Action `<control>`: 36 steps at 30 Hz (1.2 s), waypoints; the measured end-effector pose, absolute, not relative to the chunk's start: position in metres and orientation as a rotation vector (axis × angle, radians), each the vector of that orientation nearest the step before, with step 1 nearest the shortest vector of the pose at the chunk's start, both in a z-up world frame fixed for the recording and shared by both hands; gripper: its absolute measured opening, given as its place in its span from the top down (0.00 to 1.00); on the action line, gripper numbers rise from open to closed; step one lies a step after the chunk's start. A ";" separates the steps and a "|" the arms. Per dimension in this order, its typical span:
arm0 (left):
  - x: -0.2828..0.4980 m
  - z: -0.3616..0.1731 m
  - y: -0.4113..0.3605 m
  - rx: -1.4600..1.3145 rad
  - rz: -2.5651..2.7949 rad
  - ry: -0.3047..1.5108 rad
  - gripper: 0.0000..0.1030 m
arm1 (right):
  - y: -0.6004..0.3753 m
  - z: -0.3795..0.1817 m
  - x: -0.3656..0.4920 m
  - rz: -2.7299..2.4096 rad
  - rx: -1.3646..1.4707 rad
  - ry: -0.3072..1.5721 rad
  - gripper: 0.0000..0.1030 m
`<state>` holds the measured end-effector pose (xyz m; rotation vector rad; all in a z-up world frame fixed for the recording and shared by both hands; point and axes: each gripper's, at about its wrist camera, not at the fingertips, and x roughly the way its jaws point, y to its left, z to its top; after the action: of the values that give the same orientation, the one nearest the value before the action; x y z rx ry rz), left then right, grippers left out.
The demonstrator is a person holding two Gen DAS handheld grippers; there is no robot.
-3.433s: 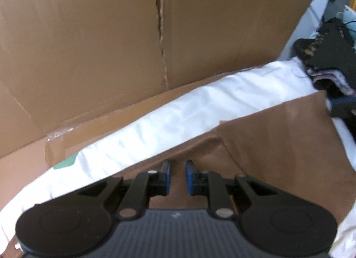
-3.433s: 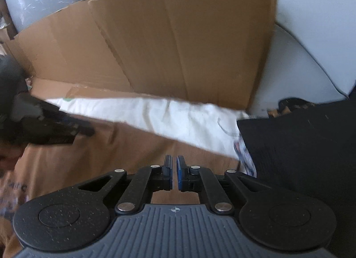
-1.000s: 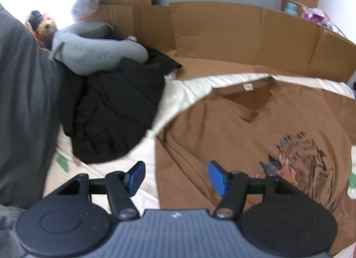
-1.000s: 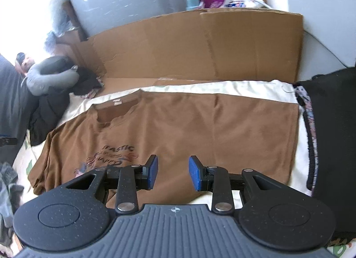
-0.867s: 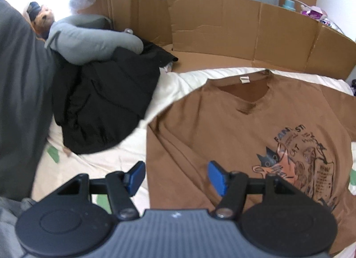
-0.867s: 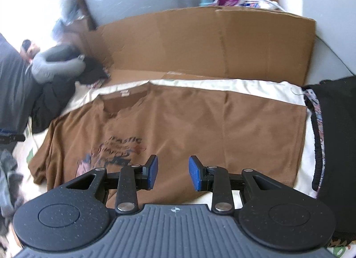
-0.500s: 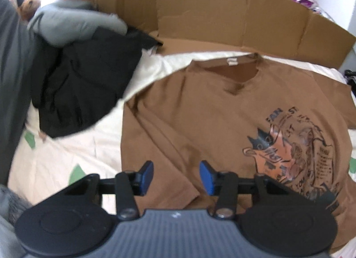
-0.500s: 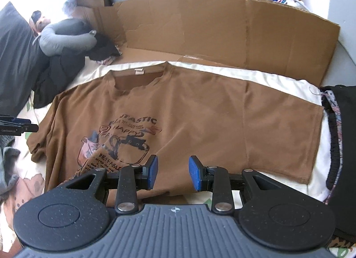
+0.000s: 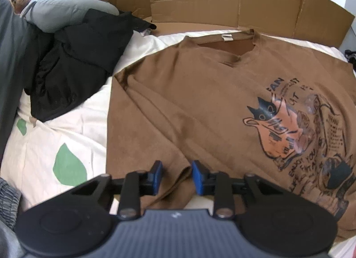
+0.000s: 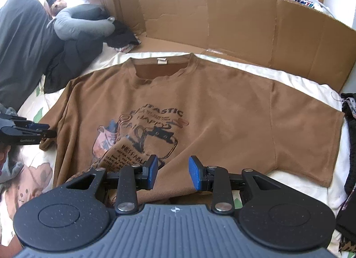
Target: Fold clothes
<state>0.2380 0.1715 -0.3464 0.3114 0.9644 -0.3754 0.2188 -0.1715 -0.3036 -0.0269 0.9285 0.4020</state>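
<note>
Two grippers hang low over a brown T-shirt (image 10: 222,106) spread face-up on the bed (image 9: 66,129) — it fills the centre of both views. Left gripper (image 9: 176,178): blue fingers (image 9: 156,176) apart, straddling a fold at the sleeve hem. Right gripper (image 10: 173,172): fingers apart over the bottom hem, lower centre. Black clothes (image 9: 75,57) lie upper left; cardboard (image 10: 222,17) runs along the top.

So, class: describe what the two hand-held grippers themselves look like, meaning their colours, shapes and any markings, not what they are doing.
Both look alike. The left hand-held gripper and the right hand-held gripper each have two black linkage arms with silver pivot pins, tipped by blue pads. Behind sits a grey ribbed body with a small white mark, flanked by two round black discs. No cables or sleeves show.
</note>
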 end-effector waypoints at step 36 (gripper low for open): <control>0.316 -0.301 0.322 0.113 0.032 0.906 0.97 | -0.175 -0.328 0.209 0.457 -0.070 1.026 0.64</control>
<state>0.3156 0.3221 -0.3006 0.1133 0.9064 0.0323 0.2087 -0.1749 -0.3280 -0.0699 1.0261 0.4575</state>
